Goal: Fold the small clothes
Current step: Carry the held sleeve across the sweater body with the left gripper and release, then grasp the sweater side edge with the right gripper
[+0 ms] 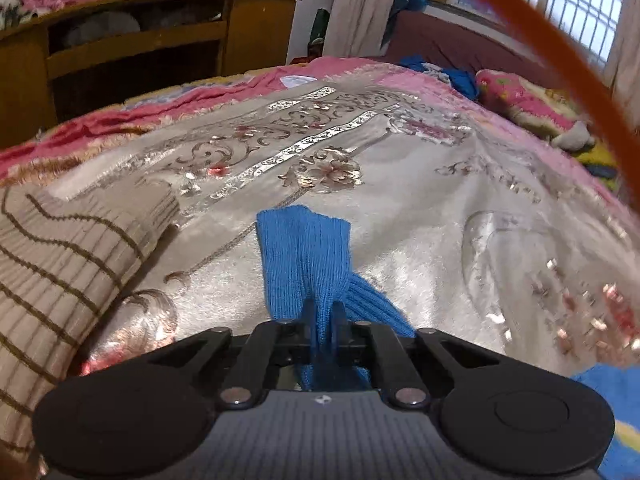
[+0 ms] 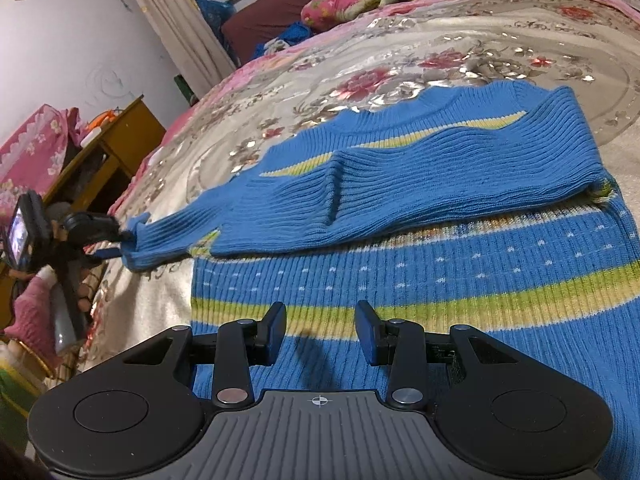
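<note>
Partly hidden sleeve cuff [image 1: 304, 256] inside left gripper [image 1: 323, 314] jaws, sweater [image 2: 400, 184] cropped

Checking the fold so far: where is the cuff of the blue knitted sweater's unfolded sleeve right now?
In the right wrist view the sleeve cuff is at the far left, off the sweater's body, pinched in the left tool over the floral bedspread.

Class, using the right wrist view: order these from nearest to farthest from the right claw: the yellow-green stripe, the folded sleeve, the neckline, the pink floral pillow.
1. Yellow-green stripe of the blue knitted sweater, just ahead of the right claw.
2. Folded blue sleeve, mid-sweater.
3. Ribbed neckline, beyond.
4. Pink floral pillow, at the bed's far end.
</note>
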{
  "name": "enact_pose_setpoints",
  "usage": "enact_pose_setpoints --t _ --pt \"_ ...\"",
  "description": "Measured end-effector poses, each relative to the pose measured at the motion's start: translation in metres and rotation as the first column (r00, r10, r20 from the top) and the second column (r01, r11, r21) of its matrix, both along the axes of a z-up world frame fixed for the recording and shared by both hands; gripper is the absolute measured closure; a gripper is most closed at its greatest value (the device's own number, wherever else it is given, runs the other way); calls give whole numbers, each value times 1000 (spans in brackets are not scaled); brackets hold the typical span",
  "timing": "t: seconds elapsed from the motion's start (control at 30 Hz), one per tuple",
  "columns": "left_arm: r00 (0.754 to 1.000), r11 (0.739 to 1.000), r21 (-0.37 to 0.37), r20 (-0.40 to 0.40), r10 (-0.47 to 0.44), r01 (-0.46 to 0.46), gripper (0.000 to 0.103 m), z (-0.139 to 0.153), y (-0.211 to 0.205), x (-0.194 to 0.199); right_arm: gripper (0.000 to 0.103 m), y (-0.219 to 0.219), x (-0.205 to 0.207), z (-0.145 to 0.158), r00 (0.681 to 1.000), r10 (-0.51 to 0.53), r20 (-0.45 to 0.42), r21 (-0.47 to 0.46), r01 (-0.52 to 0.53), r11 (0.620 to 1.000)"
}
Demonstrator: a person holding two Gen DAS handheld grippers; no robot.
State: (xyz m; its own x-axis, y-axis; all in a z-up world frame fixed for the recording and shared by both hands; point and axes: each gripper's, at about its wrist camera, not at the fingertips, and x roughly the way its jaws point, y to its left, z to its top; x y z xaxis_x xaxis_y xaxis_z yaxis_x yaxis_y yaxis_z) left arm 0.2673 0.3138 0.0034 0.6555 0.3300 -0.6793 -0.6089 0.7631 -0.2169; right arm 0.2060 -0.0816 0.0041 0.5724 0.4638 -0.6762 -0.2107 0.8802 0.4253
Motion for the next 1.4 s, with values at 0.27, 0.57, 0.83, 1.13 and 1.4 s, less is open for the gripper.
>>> enact_pose_setpoints --t 0.27,0.57,0.83,1.13,1.4 --pt "936 947 -173 277 -217 271 91 50 -39 -16 65 -10 -3 6 1000 -26 9 26 26 999" --pt "625 642 -26 259 -736 766 84 50 -203 -54 65 -33 -14 9 997 -80 9 -4 80 997" --pt "690 685 -78 115 -715 724 72 -11 -198 -85 65 -63 -17 7 990 -136 -19 23 137 990" --pt "708 712 1 104 -698 702 66 -17 -177 -115 60 -81 -3 1 968 -244 -55 86 248 965" --pt "714 717 -10 114 -691 697 63 -21 -168 -115 54 -70 14 -7 969 -247 -17 61 247 967"
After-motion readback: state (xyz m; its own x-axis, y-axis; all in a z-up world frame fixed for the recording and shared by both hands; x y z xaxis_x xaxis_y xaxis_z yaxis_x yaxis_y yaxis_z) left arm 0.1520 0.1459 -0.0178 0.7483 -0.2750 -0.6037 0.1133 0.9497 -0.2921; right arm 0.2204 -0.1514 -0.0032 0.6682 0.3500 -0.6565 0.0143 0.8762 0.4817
